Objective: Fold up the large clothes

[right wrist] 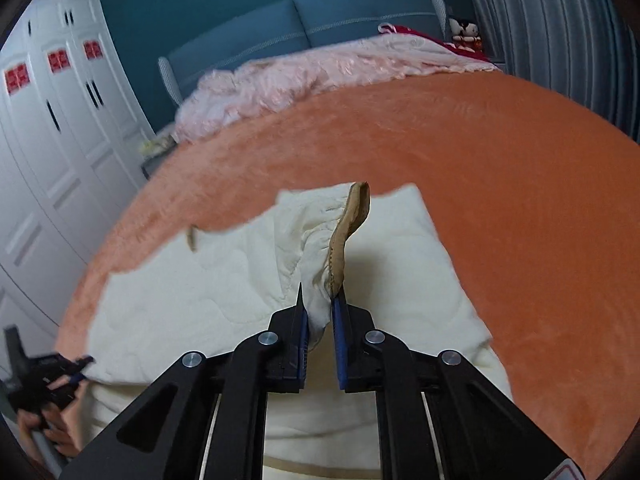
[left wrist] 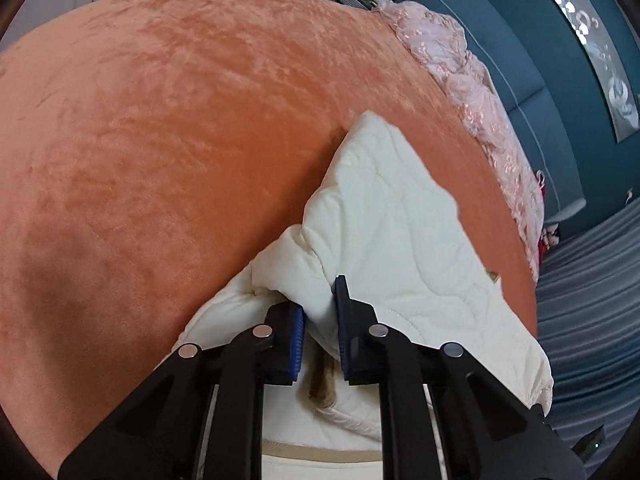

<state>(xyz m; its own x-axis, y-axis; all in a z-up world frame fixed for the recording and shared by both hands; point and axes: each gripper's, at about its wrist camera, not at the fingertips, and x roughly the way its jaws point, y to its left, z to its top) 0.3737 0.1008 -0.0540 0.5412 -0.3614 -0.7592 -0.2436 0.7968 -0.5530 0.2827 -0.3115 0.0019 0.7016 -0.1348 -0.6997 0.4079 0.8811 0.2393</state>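
Note:
A cream quilted jacket [left wrist: 400,232] lies on an orange plush bedspread [left wrist: 160,140], near its front edge. My left gripper [left wrist: 320,312] is shut on a bunched fold of the jacket. In the right wrist view the jacket [right wrist: 200,300] spreads left and right, and my right gripper [right wrist: 320,312] is shut on a gathered edge with a tan trim strip [right wrist: 352,220] that sticks up beyond the jaws. The left gripper [right wrist: 76,368] also shows at the far left of that view, at the jacket's edge.
A pink ruffled quilt [right wrist: 320,76] is heaped at the head of the bed against a blue headboard [right wrist: 304,28]. White wardrobes [right wrist: 52,140] stand to the left and grey curtains [right wrist: 560,40] to the right. The orange bedspread [right wrist: 520,200] stretches beyond the jacket.

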